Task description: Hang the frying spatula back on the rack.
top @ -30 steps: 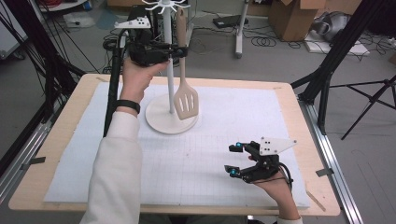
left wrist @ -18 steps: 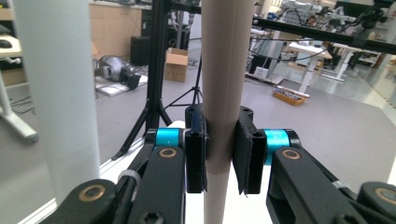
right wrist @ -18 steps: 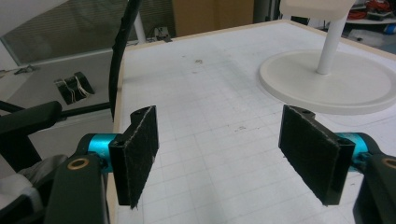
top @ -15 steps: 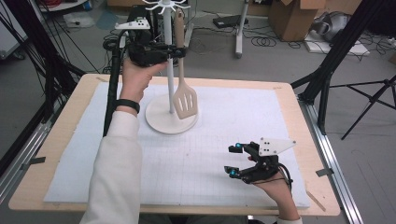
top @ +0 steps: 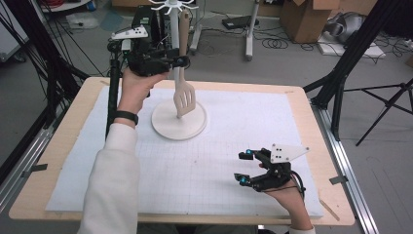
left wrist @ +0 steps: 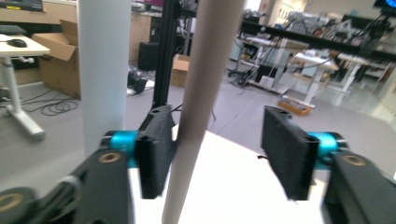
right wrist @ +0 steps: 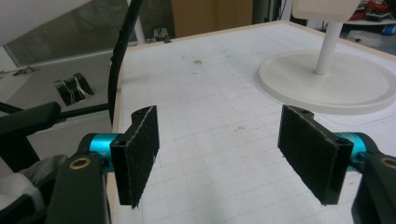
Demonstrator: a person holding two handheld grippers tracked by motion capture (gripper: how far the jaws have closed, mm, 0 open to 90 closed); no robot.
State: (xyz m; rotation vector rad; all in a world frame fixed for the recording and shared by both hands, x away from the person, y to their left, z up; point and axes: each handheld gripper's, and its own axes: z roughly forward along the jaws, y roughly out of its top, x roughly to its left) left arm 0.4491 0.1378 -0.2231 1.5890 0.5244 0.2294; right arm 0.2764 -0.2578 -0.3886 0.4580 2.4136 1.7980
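Reaching up at the far left of the counter [top: 63,146], I have my left gripper [top: 181,61] raised to the long handle of the pale wooden slotted spatula [top: 184,100], which hangs from a hook at the top of the white utensil stand with its round base [top: 178,124] on the white gridded mat [top: 204,165]. In the left gripper view the jaws stand wide apart around the spatula's handle [left wrist: 198,102]: the handle lies against, or just beside, the left pad [left wrist: 154,154], while the right pad [left wrist: 285,149] is well clear of it, so nothing is clamped. The white pole of the stand [left wrist: 103,70] rises just outside the left jaw. I judge the step in hand to be the grasp of the spatula's handle, either to take it off its hook or having just hung it there; I cannot tell which. If it is to come off, the next move calls for centring the handle between the pads, closing firmly, then lifting straight up so that the hole clears the hook without knocking the pole. Farther right, my right gripper [top: 244,165] rests low over the near right part of the mat, jaws wide open and empty, pointing toward the stand's base. Compared with the frame of a second ago, little has changed: the left gripper sits at about the same height on the handle, the spatula hangs much as it did, and the right gripper has not moved.
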